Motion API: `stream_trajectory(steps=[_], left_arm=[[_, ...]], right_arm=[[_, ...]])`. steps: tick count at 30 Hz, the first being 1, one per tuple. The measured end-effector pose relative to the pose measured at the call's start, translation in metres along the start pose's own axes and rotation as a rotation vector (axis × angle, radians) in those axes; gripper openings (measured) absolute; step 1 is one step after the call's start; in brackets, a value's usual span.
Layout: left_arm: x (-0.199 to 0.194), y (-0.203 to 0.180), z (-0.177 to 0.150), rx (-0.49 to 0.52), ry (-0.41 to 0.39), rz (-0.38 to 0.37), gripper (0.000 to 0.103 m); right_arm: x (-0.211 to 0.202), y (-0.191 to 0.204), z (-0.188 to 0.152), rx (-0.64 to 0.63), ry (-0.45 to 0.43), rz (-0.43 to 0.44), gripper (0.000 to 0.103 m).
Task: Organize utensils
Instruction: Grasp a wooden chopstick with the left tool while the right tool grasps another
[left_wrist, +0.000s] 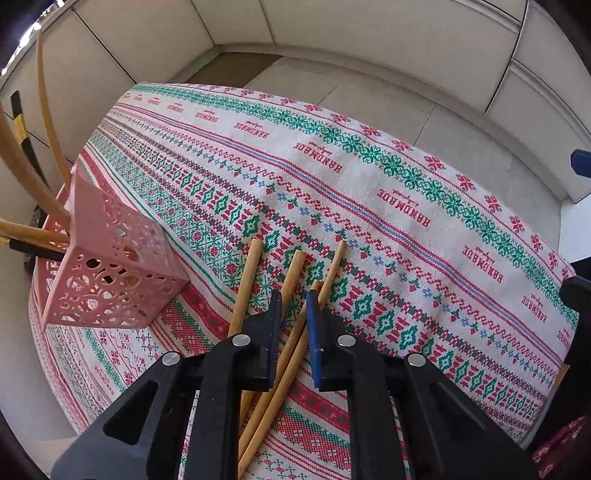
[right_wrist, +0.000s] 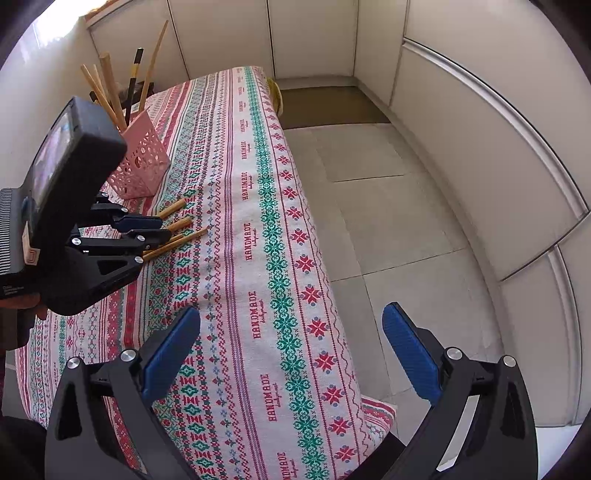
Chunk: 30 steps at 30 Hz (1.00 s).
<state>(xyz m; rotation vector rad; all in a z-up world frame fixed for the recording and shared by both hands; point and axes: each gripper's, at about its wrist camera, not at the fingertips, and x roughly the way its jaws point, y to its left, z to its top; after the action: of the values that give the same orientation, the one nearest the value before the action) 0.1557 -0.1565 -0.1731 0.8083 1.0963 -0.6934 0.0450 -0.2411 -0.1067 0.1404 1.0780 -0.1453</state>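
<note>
On the counter (left_wrist: 424, 206), covered by a white cloth with red and green cross-stitch bands, four loose bamboo sticks (left_wrist: 246, 284) lie fanned side by side. The left hand-held gripper (left_wrist: 293, 306) is low over them, its black and blue fingers narrowly parted, straddling the middle sticks; whether they grip any stick I cannot tell. Just to the left stands a pink perforated plastic square holder (left_wrist: 110, 273), with several more bamboo sticks and a black-handled utensil (right_wrist: 133, 81) leaning out of it. The right hand-held gripper (right_wrist: 291, 343) hangs above the counter's near edge, its blue-padded fingers spread wide with nothing between them, well apart from the sticks.
</note>
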Motion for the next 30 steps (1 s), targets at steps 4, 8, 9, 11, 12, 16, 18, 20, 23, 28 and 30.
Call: stream_trajectory(steps=[4,8,9,11,12,16,18,20,23,28,30], left_arm=[[0.010,0.004,0.008,0.036,0.046,0.020,0.014],[0.010,0.001,0.005,0.041,0.091,0.014,0.012],[0.007,0.000,0.002,0.015,0.085,-0.002,0.014],[0.001,0.002,-0.012,-0.074,0.056,-0.060,0.013],[-0.006,0.005,-0.020,-0.136,0.027,-0.104,0.000],[-0.027,0.017,-0.060,-0.346,-0.053,-0.218,0.000],[-0.040,0.021,-0.079,-0.386,-0.088,-0.235,0.000],[-0.053,0.022,-0.091,-0.387,-0.130,-0.240,0.000],[-0.063,0.018,-0.095,-0.324,-0.139,-0.228,0.000],[-0.048,-0.005,-0.073,-0.122,-0.070,-0.162,0.026],[-0.041,-0.009,-0.068,-0.084,-0.063,-0.177,0.026]], right_arm=[[-0.001,0.000,0.000,0.000,0.001,-0.003,0.096],[0.001,0.001,0.000,-0.004,0.012,-0.009,0.096],[0.001,0.002,0.000,-0.007,0.017,-0.006,0.096],[0.004,0.003,0.000,-0.013,0.033,0.000,0.096],[0.005,0.004,0.000,-0.012,0.041,0.007,0.096],[0.015,0.004,-0.003,0.039,0.100,0.065,0.096],[0.022,-0.001,-0.003,0.108,0.138,0.108,0.096],[0.028,-0.005,-0.005,0.196,0.169,0.165,0.096],[0.032,-0.010,-0.004,0.299,0.177,0.192,0.096],[0.020,-0.011,-0.003,0.290,0.084,0.072,0.096],[0.020,-0.019,-0.003,0.303,0.080,0.048,0.096]])
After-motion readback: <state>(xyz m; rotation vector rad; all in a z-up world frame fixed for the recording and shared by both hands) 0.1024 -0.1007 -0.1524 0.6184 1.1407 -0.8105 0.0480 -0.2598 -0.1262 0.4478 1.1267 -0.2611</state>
